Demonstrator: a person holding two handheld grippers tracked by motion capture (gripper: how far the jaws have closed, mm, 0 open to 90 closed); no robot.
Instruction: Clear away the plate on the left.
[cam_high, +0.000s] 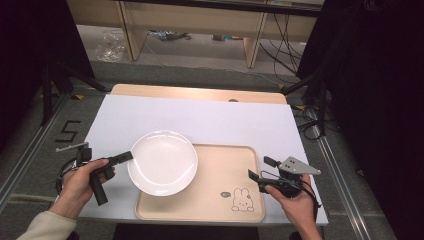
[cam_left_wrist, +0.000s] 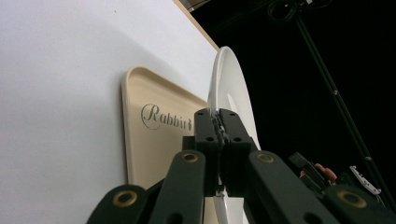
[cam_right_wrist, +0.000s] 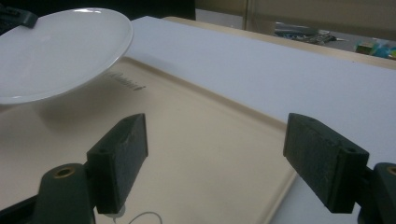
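beige tray (cam_left_wrist: 154, 154) reads "rabbit" (white plate (cam_left_wrist: 231, 84) pinched by left gripper (cam_left_wrist: 220, 122)).

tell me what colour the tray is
Pale beige tray, with a small rabbit drawing near one corner; the high view shows it best.

The plate (cam_high: 162, 162) hides the tray's (cam_high: 220, 200) left corner in the high view, its left side is cut off by the right gripper view's edge, and the tray's lettering (cam_right_wrist: 123, 80) there is blurred and partly under it.
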